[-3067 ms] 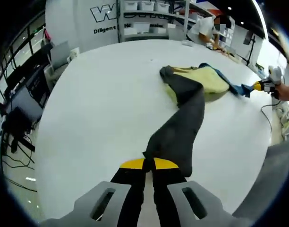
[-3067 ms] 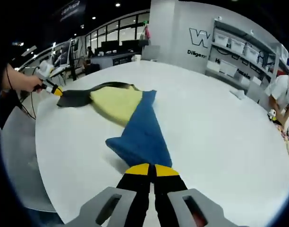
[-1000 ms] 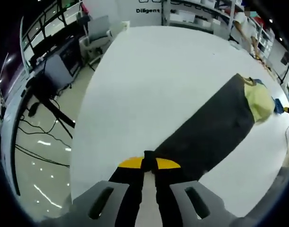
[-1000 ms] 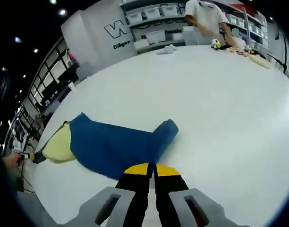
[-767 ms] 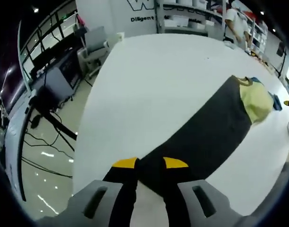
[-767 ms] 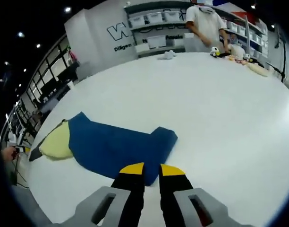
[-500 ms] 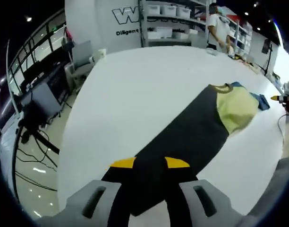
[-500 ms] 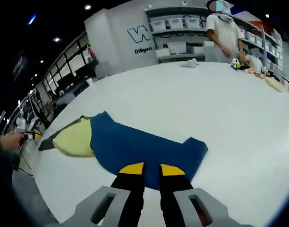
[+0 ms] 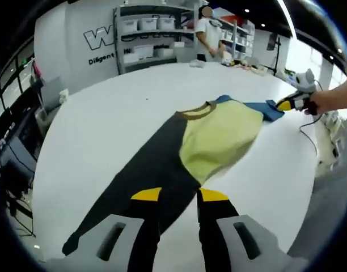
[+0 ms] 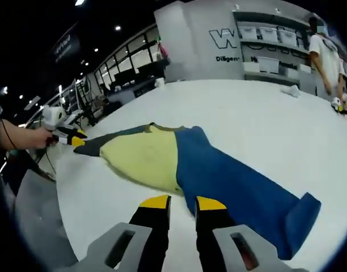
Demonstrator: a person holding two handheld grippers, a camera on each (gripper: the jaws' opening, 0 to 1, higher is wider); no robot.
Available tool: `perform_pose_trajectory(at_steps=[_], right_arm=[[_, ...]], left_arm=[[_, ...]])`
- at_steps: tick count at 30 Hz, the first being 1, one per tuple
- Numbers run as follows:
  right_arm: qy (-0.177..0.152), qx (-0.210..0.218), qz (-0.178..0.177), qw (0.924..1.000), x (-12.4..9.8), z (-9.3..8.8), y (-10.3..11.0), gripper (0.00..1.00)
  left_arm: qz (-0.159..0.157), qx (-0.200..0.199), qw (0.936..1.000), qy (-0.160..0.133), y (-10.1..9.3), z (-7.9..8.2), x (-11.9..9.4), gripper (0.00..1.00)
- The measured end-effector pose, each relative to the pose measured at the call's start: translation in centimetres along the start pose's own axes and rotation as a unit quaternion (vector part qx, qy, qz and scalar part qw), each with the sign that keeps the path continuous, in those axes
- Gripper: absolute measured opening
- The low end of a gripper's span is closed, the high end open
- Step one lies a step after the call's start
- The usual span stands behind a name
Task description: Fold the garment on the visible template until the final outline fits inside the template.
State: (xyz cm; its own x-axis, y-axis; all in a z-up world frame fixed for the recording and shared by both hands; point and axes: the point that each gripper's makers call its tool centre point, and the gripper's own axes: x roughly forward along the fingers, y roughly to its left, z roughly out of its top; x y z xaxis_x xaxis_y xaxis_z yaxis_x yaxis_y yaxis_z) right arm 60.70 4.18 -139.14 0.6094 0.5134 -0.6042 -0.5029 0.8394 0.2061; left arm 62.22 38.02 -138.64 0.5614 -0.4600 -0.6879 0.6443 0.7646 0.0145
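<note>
Left hand-held gripper: standing with jaws spread, yellow tips apart, gripping nothing, hovering over the dark sleeve of the garment. Right hand-held gripper: likewise gaping, jaws parted and holding nothing, hanging just above the seam where the yellow body is meeting the blue sleeve.

Garment lying spread flat on the white round tabletop: dark sleeve stretching toward the left gripper view's lower left, yellow body in the middle, blue sleeve reaching away toward the far side. In the right gripper view, blue sleeve running out to the lower right with its cuff turned up a little, dark sleeve trailing to the left.

Showing at the right edge of the left gripper view: a hand holding the other hand-held gripper near the blue cuff. Standing beyond the tabletop: a person by shelving carrying white bins, wall lettering alongside.
</note>
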Motion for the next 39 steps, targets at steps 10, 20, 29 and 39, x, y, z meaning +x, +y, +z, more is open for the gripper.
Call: perform_pose_trajectory(at_steps=[10,20,29,39], right_arm=[[0.057,-0.125,0.044,0.9895,4.0,-0.9,4.3,0.13],[0.061,-0.163,0.093,0.9804,6.0,-0.3,8.9,0.07],[0.056,-0.193,0.133,0.9706,8.2,0.6,12.9,0.05],[0.036,-0.281,0.143,0.9483,11.4,2.1,16.6,0.07]], left_arm=[[-0.026,0.162,0.9865,0.001,-5.9,2.6,4.5,0.33],[-0.014,0.217,0.9758,0.016,-6.3,3.7,7.6,0.27],[-0.028,0.163,0.9862,-0.003,-5.5,5.8,7.9,0.10],[-0.048,0.063,0.9967,-0.019,-5.1,7.6,7.5,0.09]])
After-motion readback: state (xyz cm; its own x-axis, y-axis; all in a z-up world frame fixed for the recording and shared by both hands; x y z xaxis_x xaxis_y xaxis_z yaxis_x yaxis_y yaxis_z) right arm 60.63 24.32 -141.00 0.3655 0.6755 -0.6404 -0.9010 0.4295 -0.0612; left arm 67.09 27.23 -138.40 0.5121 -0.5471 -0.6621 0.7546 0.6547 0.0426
